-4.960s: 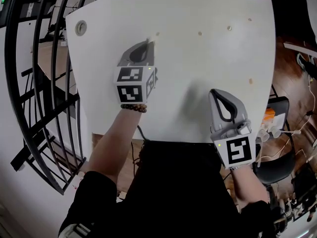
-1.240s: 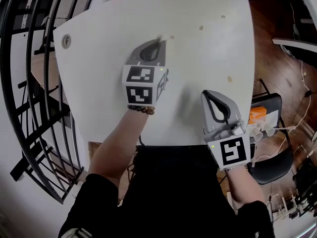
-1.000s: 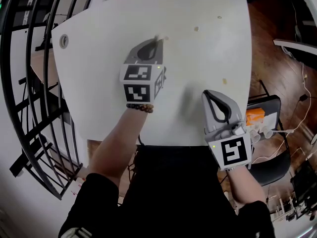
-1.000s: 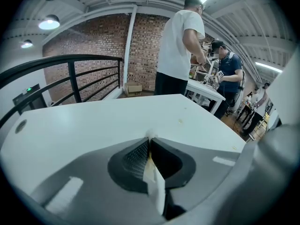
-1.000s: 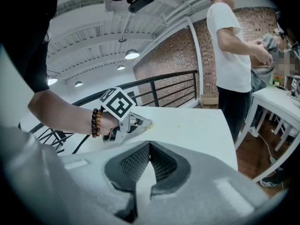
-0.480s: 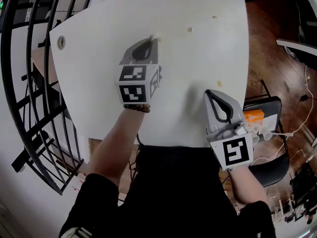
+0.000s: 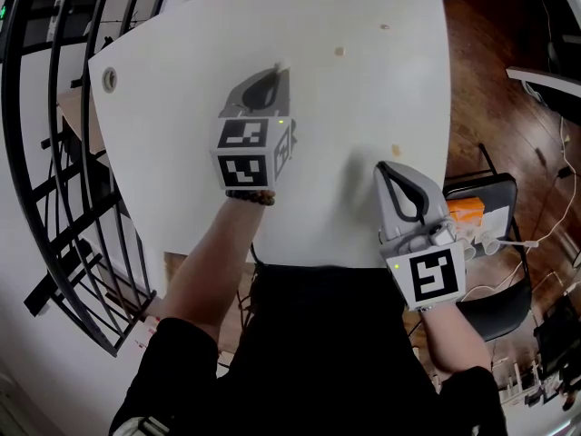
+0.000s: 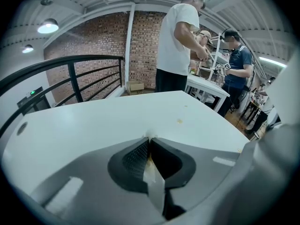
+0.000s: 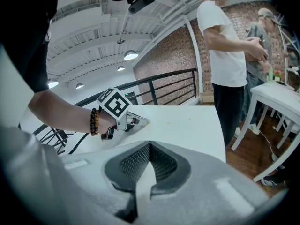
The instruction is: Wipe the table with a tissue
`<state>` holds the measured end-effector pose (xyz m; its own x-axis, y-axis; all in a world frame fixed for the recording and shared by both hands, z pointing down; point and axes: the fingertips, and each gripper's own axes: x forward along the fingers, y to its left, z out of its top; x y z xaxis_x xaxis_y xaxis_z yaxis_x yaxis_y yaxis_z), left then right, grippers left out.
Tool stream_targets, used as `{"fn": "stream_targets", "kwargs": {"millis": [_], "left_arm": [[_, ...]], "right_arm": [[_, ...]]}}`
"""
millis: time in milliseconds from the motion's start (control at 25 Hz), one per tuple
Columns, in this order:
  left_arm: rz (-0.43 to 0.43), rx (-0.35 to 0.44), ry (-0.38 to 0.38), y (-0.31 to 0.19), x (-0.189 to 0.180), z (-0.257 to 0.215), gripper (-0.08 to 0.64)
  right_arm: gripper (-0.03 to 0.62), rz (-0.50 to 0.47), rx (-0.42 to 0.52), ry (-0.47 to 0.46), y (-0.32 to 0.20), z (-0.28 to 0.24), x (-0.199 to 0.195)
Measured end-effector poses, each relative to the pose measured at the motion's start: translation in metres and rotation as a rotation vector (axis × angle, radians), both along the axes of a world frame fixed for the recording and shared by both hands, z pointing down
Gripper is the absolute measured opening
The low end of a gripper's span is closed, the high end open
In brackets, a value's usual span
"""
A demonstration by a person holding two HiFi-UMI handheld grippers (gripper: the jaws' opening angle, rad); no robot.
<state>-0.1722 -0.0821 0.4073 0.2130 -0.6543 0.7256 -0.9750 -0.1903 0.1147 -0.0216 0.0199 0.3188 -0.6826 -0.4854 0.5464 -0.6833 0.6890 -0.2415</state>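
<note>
Head view: on a white bench (image 7: 182,134), the left gripper (image 7: 275,71) points far from mid-bench, with a scrap of tissue (image 7: 278,64) at its tip against the top. The right gripper (image 7: 384,167) sits by the near right edge.

Left gripper view: jaws clamped on the tissue.

Right gripper view: jaws together, nothing between them.

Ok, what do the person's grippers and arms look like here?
Both are grey moulded plastic: the left gripper and right gripper each taper to a claw with dark ribbed lining and carry a white cube with black square markers. The person wears black sleeves and a dark beaded bracelet on the left wrist.
</note>
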Motion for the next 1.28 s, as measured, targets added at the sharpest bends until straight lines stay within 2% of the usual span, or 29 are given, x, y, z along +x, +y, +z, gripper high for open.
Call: {"fn": "stream_targets", "kwargs": {"millis": [800,1280], "left_arm": [[0.039,0.031,0.012,0.003,0.043,-0.008,0.031],[0.124,0.014,0.048,0.029,0.09,-0.007,0.031]], "right_arm": [[-0.008,0.056,0.011,0.002,0.006,0.001,0.041],[-0.008,0.098,0.015,0.013,0.017,-0.001,0.065]]}}
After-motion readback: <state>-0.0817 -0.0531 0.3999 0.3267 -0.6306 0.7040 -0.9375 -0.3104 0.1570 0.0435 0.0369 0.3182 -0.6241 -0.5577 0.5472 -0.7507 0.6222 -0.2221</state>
